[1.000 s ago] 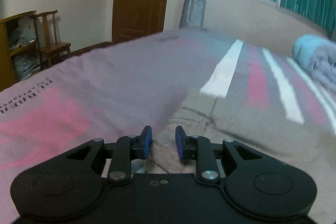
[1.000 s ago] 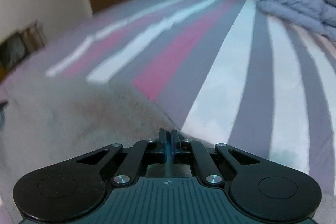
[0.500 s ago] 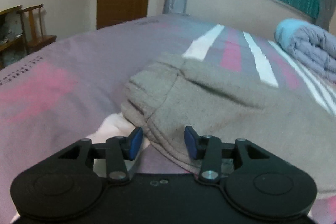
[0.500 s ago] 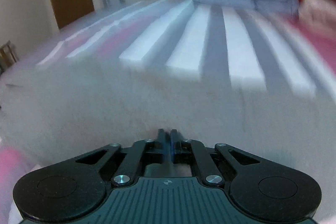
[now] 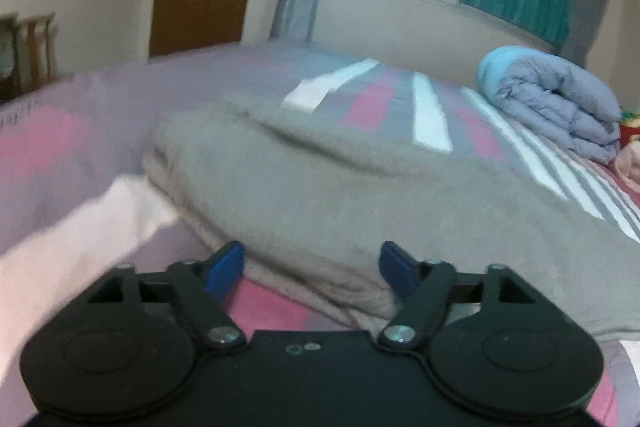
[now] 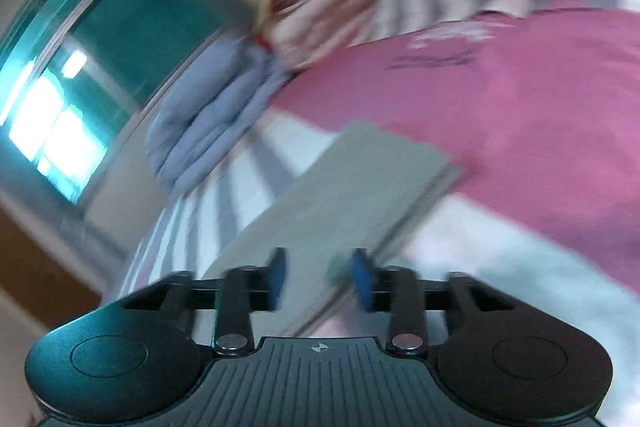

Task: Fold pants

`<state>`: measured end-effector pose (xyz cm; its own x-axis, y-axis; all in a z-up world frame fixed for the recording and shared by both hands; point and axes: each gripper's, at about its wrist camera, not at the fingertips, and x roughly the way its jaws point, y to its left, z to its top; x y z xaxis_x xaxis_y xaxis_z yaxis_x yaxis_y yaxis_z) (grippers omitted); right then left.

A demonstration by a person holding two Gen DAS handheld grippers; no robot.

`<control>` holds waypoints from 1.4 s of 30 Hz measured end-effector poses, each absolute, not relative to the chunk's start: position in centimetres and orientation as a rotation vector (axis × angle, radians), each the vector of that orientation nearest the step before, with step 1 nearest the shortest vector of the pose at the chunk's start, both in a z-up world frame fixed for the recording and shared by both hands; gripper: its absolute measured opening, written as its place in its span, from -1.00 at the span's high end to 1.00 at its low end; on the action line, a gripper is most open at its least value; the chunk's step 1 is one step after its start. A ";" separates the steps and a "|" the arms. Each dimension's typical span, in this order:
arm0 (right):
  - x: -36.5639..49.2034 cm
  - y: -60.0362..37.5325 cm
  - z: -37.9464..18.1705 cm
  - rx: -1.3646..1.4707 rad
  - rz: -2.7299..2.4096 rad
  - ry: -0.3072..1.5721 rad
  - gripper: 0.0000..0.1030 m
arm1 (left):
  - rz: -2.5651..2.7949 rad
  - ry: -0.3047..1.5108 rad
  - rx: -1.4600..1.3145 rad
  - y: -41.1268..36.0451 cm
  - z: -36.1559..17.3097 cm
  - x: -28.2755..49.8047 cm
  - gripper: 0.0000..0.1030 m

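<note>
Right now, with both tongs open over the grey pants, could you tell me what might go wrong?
1. The left tongs straddle the pants' folded edge; lifting away could drag the layers apart.
2. The right tongs view is tilted and blurred, with cloth between the pads; a snag could undo the fold.

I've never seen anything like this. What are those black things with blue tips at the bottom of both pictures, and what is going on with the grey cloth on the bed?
There is no robot here. A person holds a hand-held grasping tool in each hand, and each tool carries a wide-angle camera that looks forward along its two fingers. That is why both pictures are curved at the edges.

One picture is from the left tool. Its blue-padded jaws have just been opening and now stand wide apart, with the edge of the grey pants lying between them, not pinched. The pants lie folded over on the striped bedsheet, with a rolled blue quilt beyond.

The other picture is from the right tool, tilted and blurred. Its jaws have also just been opening; grey cloth shows between them, apparently let go.
</note>
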<state>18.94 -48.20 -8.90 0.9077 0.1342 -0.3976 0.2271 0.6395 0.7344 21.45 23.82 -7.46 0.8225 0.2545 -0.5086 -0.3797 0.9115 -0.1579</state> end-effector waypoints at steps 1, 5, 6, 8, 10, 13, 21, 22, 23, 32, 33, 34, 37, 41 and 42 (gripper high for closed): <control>19.2 -49.3 -9.0 0.914 -0.064 0.436 0.15 | 0.349 0.501 -0.288 24.2 -7.6 21.4 -0.56; 19.4 -52.1 -10.7 1.075 -0.098 0.445 0.15 | 0.341 0.507 -0.330 24.9 -8.1 21.4 -0.59; 19.6 -52.5 -11.1 1.100 -0.097 0.448 0.15 | 0.344 0.509 -0.320 24.8 -8.0 21.5 -0.59; 20.1 -52.8 -11.4 1.114 -0.097 0.456 0.16 | 0.346 0.509 -0.318 24.6 -8.2 21.2 -0.59; 21.0 -52.7 -11.6 1.102 -0.095 0.462 0.16 | 0.350 0.512 -0.310 24.4 -8.2 21.3 -0.60; 22.5 -52.7 -11.8 1.045 -0.094 0.491 0.15 | 0.352 0.514 -0.305 24.3 -8.1 21.4 -0.60; 21.8 -53.0 -14.3 1.039 -0.120 0.509 0.86 | 0.342 0.516 -0.317 24.6 -8.2 21.2 -0.61; 21.6 -53.2 -14.7 1.059 -0.114 0.491 0.86 | 0.341 0.516 -0.317 24.6 -8.2 21.2 -0.61; 21.6 -53.0 -14.4 1.049 -0.113 0.495 0.85 | 0.341 0.516 -0.318 24.6 -8.2 21.2 -0.61; 23.3 -52.7 -13.0 0.982 -0.113 0.538 0.83 | 0.337 0.497 -0.327 24.7 -8.0 20.6 -0.61; 23.3 -52.1 -12.4 0.943 -0.120 0.534 0.83 | 0.344 0.476 -0.326 24.8 -7.7 20.2 -0.56; 23.2 -51.6 -11.7 0.917 -0.125 0.520 0.83 | 0.357 0.448 -0.322 24.8 -7.3 19.7 -0.54; 23.0 -49.6 -8.9 0.880 -0.088 0.446 0.83 | 0.388 0.375 -0.338 25.5 -6.5 18.1 -0.55; 23.8 -44.5 -4.4 0.808 0.027 0.376 0.83 | 0.407 0.378 -0.383 27.0 -6.4 17.4 -0.55; 23.9 -43.1 -3.4 0.782 0.055 0.364 0.83 | 0.414 0.380 -0.400 27.4 -6.4 17.2 -0.55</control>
<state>23.86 -43.05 -3.39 0.9363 0.1822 -0.3001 0.0853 0.7111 0.6979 17.17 27.44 -6.43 0.8481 0.3092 -0.4301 -0.4554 0.8405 -0.2937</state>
